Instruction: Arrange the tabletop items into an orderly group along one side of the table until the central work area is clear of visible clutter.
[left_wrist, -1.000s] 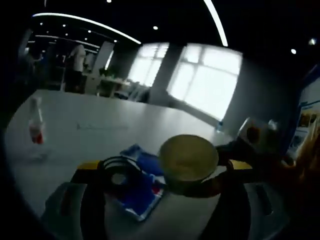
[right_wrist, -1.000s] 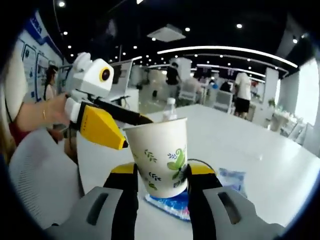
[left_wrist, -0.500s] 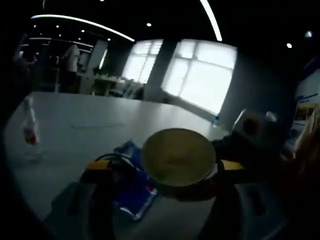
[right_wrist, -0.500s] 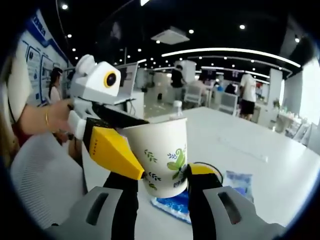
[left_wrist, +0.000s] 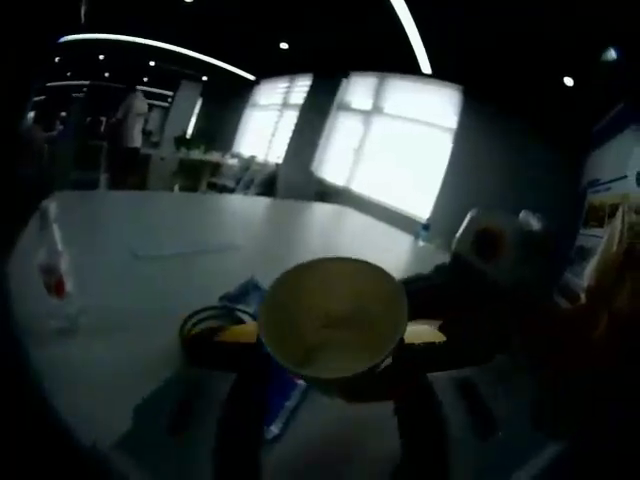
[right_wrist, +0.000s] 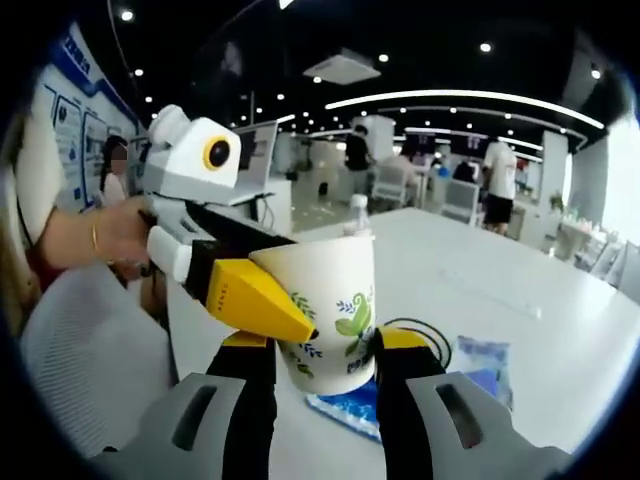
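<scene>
A white paper cup (right_wrist: 335, 290) with green leaf prints stands upright between the jaws of my right gripper (right_wrist: 325, 345), which is shut on it just above the white table (right_wrist: 560, 310). My left gripper (right_wrist: 300, 310) reaches in from the left, held by a person's hand (right_wrist: 100, 235). One of its yellow fingertips (right_wrist: 265, 300) lies across the cup's near side. In the dim left gripper view the cup (left_wrist: 332, 310) shows as a round disc, and my left gripper (left_wrist: 328, 335) has its jaws pressed against both flanks.
A blue packet (right_wrist: 480, 365) and a black cable loop (right_wrist: 415, 330) lie on the table behind the cup. A clear bottle (right_wrist: 357, 212) stands farther back. A red-labelled bottle (left_wrist: 50, 270) stands at the left. A white mesh chair (right_wrist: 80, 340) sits beside the table edge.
My left gripper has come forward to the cup and its jaws have narrowed until they meet the cup's sides. My right gripper has kept its hold.
</scene>
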